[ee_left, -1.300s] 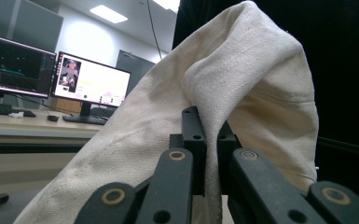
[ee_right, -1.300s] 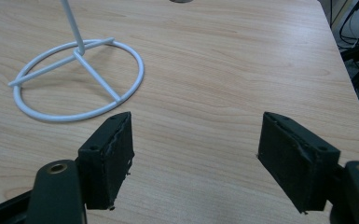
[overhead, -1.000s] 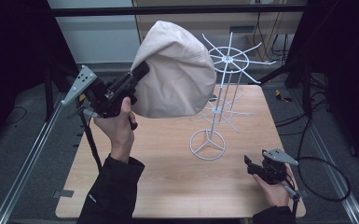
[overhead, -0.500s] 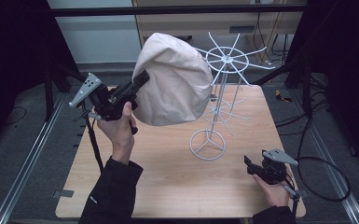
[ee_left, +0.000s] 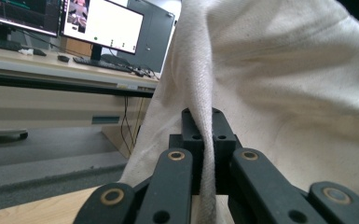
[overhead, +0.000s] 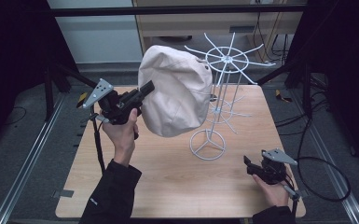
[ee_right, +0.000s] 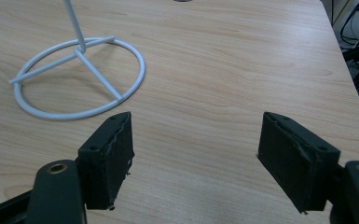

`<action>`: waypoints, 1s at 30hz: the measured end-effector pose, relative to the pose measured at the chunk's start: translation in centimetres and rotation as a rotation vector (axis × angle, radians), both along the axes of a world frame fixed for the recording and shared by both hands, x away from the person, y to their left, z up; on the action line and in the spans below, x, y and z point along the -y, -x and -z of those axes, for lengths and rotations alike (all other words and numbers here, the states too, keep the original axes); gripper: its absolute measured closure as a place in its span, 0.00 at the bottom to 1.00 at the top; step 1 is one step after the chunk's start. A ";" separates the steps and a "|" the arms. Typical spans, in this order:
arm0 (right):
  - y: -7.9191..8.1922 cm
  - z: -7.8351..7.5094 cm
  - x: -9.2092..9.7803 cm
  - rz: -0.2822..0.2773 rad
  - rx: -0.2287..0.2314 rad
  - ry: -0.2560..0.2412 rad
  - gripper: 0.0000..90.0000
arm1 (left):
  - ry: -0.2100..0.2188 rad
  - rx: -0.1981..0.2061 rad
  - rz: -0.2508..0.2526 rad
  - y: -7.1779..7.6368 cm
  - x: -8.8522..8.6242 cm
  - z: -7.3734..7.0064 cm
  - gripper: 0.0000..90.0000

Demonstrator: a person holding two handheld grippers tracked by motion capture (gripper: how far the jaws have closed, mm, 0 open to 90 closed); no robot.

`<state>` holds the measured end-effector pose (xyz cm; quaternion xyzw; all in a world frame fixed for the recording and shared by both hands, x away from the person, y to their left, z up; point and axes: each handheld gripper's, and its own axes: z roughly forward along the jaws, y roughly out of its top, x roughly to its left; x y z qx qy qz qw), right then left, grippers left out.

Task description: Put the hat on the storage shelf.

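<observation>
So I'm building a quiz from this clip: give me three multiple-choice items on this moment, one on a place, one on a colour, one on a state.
1. Where does the right gripper sit?
A. low over the table, at its near right
B. on top of the rack
C. inside the cap

2. What colour is the rack?
A. black
B. white
C. red

3. What state is the left gripper in?
A. wide open, holding nothing
B. shut on the cap
C. shut on the rack's pole

Answers:
1 A: the high view shows it by the table's near right corner, and its own view looks close down on bare wood.
2 B: its ring base, pole and arms are all white wire.
3 B: in the left gripper view a fold of the beige cap is pinched between the fingers.
</observation>
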<state>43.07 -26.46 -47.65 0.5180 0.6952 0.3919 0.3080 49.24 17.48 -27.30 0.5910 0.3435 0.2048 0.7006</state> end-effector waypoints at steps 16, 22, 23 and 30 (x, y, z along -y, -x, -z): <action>0.0 0.0 -0.1 -0.001 -0.005 -0.005 0.29 | -0.103 -0.019 0.002 -0.2 0.9 1.5 0.98; 0.0 0.0 -0.1 -0.003 -0.006 -0.005 0.29 | -0.128 -0.042 0.006 -0.6 1.1 2.4 0.97; 0.0 0.0 -0.1 -0.003 -0.006 -0.005 0.29 | -0.134 -0.046 0.009 -0.6 1.1 2.5 0.97; 0.0 0.0 -0.1 -0.004 -0.006 -0.006 0.29 | -0.182 -0.059 0.026 -0.9 1.8 3.1 0.96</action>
